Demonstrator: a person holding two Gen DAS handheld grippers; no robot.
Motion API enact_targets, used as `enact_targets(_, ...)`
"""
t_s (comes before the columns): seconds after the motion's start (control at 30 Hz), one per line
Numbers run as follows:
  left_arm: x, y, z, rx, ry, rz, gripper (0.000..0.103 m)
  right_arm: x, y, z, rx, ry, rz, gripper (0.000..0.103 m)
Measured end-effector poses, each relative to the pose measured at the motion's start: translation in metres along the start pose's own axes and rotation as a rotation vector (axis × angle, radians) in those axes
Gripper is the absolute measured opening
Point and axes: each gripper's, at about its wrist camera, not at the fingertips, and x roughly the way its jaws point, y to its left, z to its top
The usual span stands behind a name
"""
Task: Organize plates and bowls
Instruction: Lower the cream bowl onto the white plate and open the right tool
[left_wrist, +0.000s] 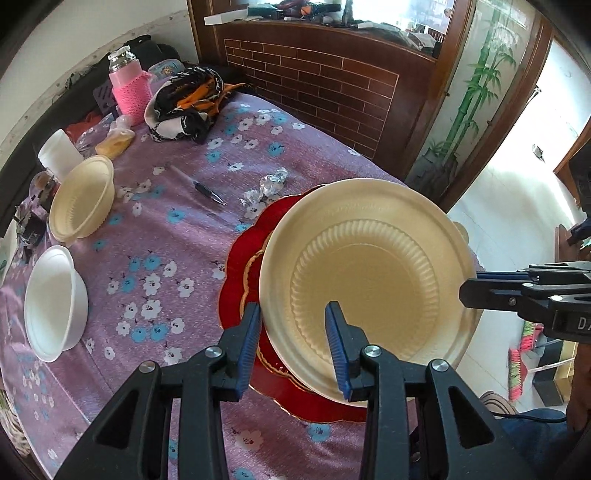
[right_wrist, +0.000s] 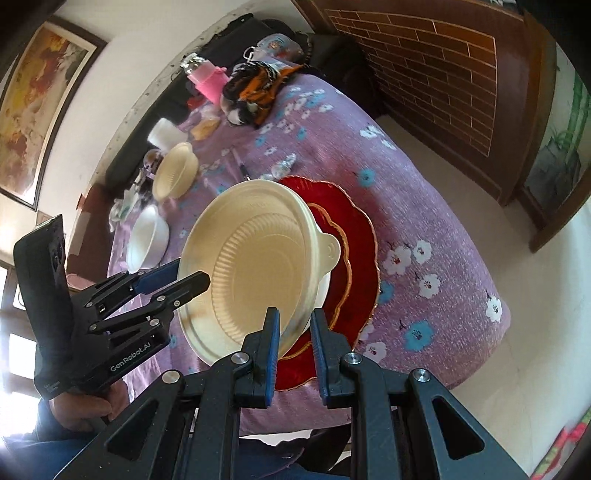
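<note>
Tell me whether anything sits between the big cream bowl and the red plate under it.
Nothing visible does. The big cream bowl, gripped at its rim by both the left gripper and right gripper, hangs directly over the red plate, whose exposed surface looks bare.

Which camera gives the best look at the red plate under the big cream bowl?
The right wrist view: the red plate shows its scalloped gold rim along one whole side beside the cream bowl. In the left wrist view the bowl covers most of the plate, leaving only a crescent.
</note>
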Motion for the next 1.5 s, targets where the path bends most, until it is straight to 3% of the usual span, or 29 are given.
enact_targets(0.43,0.005,0.006,-0.003,-0.03,0.0,0.003,0.034,0.013,-0.004,0.004,0.0,0.039,-0.003,0.02)
enact_targets(0.6,0.004,0.009,-0.003,-0.035,-0.008,0.005,0.037,0.016,-0.002,0.005,-0.002,0.043,-0.007,0.02)
enact_targets(0.7,0.003,0.01,-0.004,-0.036,-0.015,0.005,0.045,0.017,-0.001,0.006,-0.001,0.043,-0.01,0.02)
enact_targets(0.83,-0.003,0.011,-0.004,-0.028,-0.042,0.014,0.051,0.012,-0.003,0.006,0.01,0.027,-0.018,0.026)
enact_targets(1.0,-0.011,0.014,-0.005,-0.023,-0.077,0.031,0.052,0.002,-0.003,0.006,0.019,-0.007,-0.038,0.035)
enact_targets(1.27,-0.03,0.025,-0.014,-0.023,-0.135,0.081,0.053,-0.01,0.015,0.007,-0.013,-0.065,-0.067,0.04)
enact_targets(1.5,-0.046,0.052,-0.029,-0.074,-0.162,0.123,0.053,-0.001,0.044,0.007,-0.072,-0.056,-0.065,0.043)
